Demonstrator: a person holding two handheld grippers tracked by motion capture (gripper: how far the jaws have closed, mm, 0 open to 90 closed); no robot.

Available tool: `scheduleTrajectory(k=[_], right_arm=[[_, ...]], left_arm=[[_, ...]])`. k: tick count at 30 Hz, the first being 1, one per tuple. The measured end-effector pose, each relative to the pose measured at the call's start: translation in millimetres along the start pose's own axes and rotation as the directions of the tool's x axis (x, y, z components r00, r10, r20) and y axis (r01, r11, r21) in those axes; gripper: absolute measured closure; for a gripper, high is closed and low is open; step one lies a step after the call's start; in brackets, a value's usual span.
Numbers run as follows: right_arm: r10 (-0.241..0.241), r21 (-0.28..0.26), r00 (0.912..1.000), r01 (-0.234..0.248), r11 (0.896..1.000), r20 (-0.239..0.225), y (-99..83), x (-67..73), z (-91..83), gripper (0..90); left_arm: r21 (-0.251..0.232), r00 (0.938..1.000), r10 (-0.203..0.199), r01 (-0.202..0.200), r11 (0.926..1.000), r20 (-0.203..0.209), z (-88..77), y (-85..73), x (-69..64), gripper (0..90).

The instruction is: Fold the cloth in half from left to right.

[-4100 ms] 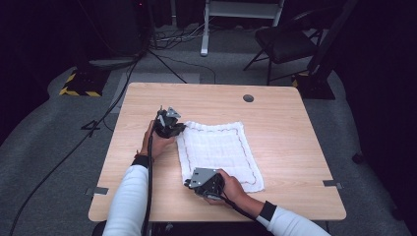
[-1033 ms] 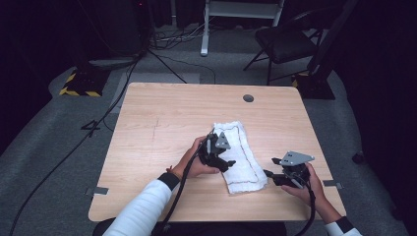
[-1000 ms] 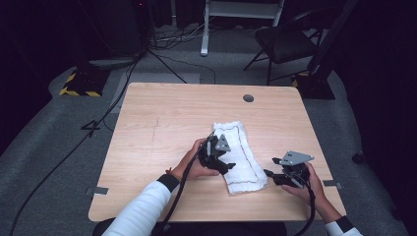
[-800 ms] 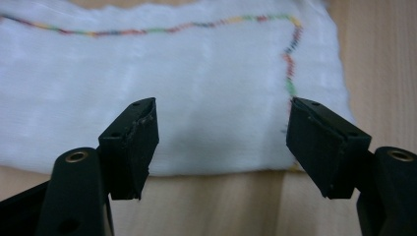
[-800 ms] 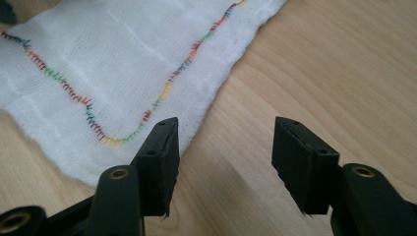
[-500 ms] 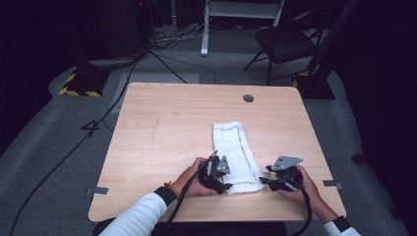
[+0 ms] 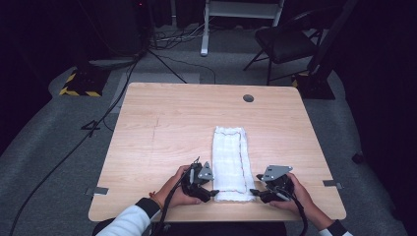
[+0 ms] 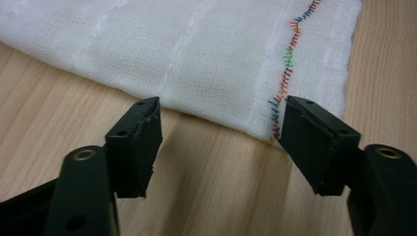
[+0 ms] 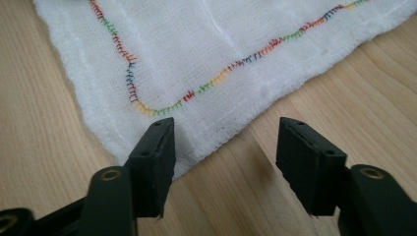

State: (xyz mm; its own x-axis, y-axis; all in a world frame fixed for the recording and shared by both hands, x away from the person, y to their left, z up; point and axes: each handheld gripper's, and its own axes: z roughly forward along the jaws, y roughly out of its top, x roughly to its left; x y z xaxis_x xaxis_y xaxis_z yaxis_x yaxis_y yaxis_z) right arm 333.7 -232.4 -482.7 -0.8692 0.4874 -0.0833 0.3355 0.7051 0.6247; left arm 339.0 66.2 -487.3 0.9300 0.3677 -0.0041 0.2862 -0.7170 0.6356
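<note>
Two grippers at folded white cloth point(image 7: 229, 162) near end, left gripper point(image 7: 212, 193) and right gripper point(image 7: 253, 191) jaws just opening, nothing gripped, rainbow stitching point(image 9: 216, 81), no writing.

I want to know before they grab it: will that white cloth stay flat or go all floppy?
Probably floppy: the white cloth looks like thin, loosely woven gauze lying folded flat on the table. It likely weighs little, and would sag between both corners once lifted. Pushed, it may bunch up rather than slide.
</note>
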Motion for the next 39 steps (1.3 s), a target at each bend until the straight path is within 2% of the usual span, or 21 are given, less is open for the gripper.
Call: scheduleTrajectory(k=[1,4,6,10,11,12,14,15,17,19,21,23,26,27,28,30,32,35,36,39], right_arm=[[0.002,-0.011,1.0,-0.002,1.0,-0.002,0.9,-1.2,-1.7,39.0],[0.039,-0.06,0.9992,-0.038,0.997,0.012,6.2,-10.9,-8.3,37.2],[0.06,-0.093,0.9976,-0.057,0.994,0.033,11.6,-19.7,-12.7,37.2],[0.057,-0.119,0.995,-0.047,0.992,0.082,26.1,-40.7,-11.8,38.0],[0.064,-0.119,0.994,-0.053,0.992,0.089,30.4,-47.5,-9.4,38.1],[0.068,-0.117,0.9929,-0.056,0.992,0.097,34.8,-54.4,-6.3,38.2],[0.087,-0.119,0.9908,-0.075,0.99,0.103,45.1,-68.7,1.5,38.9],[0.102,-0.116,0.9906,-0.092,0.989,0.091,49.0,-73.4,4.3,38.6],[0.129,-0.109,0.9891,-0.121,0.987,0.071,59.5,-84.1,11.7,38.3],[0.111,-0.109,0.9881,-0.099,0.989,0.106,69.4,-91.1,18.8,38.7],[0.119,-0.114,0.9871,-0.107,0.988,0.107,77.5,-98.4,25.0,38.9],[0.114,-0.112,0.9862,-0.1,0.989,0.121,83.9,-105.0,31.8,39.2],[0.088,-0.08,0.9848,-0.077,0.994,0.15,91.0,-116.9,44.8,39.8],[0.085,-0.072,0.9844,-0.075,0.995,0.154,92.2,-119.5,47.8,39.9],[0.078,-0.059,0.9846,-0.069,0.996,0.156,94.3,-123.0,52.9,39.9],[0.082,-0.055,0.9828,-0.074,0.996,0.166,95.7,-128.4,60.9,41.0],[0.11,-0.056,0.9813,-0.103,0.993,0.158,95.7,-134.2,69.4,41.5],[0.141,-0.024,0.9762,-0.139,0.99,0.164,94.6,-141.3,85.0,41.0],[0.141,-0.007,0.9749,-0.142,0.99,0.172,94.1,-143.2,90.0,39.0],[0.186,-0.025,0.9705,-0.185,0.982,0.153,93.4,-149.7,94.7,38.2]], left_arm=[[-0.003,1.0,-0.001,0.001,1.0,-0.004,-2.7,-0.4,-0.1,23.2],[-0.037,0.9994,-0.018,0.017,0.9992,-0.029,-11.0,2.5,6.8,23.4],[-0.055,0.9978,-0.033,0.03,0.9981,-0.058,-13.8,7.4,15.0,23.2],[-0.069,0.9929,-0.055,0.048,0.9965,-0.105,-13.5,22.2,37.8,22.8],[-0.077,0.9908,-0.056,0.047,0.9959,-0.123,-12.6,26.6,44.6,22.7],[-0.09,0.988,-0.079,0.068,0.9936,-0.132,-11.5,31.3,51.8,22.8],[-0.095,0.9834,-0.092,0.077,0.9925,-0.157,-8.1,41.4,66.5,22.8],[-0.091,0.9804,-0.089,0.073,0.9931,-0.176,-5.9,46.4,73.3,22.8],[-0.098,0.9776,-0.11,0.093,0.9908,-0.18,-0.1,55.2,87.7,23.1],[-0.094,0.9741,-0.124,0.107,0.9898,-0.189,6.4,62.5,100.5,23.3],[-0.07,0.9685,-0.111,0.098,0.9927,-0.223,14.1,67.8,110.8,23.5],[-0.063,0.9638,-0.139,0.128,0.9898,-0.228,21.5,70.2,122.3,23.6],[-0.062,0.9536,-0.178,0.168,0.9838,-0.243,31.6,71.4,137.5,23.7],[-0.052,0.9499,-0.18,0.172,0.9837,-0.255,35.9,72.3,142.8,23.6],[-0.046,0.9442,-0.186,0.18,0.9826,-0.272,39.4,73.2,146.7,23.6],[-0.061,0.9397,-0.204,0.195,0.9789,-0.274,44.5,74.4,153.9,23.6],[-0.08,0.9347,-0.239,0.225,0.971,-0.263,50.2,75.3,160.8,23.5],[-0.075,0.9294,-0.256,0.245,0.9667,-0.266,61.1,76.2,165.7,22.4],[-0.066,0.9299,-0.257,0.248,0.9665,-0.264,64.0,76.7,166.5,22.1],[-0.072,0.9294,-0.267,0.257,0.9637,-0.255,70.1,78.1,167.6,21.4]])
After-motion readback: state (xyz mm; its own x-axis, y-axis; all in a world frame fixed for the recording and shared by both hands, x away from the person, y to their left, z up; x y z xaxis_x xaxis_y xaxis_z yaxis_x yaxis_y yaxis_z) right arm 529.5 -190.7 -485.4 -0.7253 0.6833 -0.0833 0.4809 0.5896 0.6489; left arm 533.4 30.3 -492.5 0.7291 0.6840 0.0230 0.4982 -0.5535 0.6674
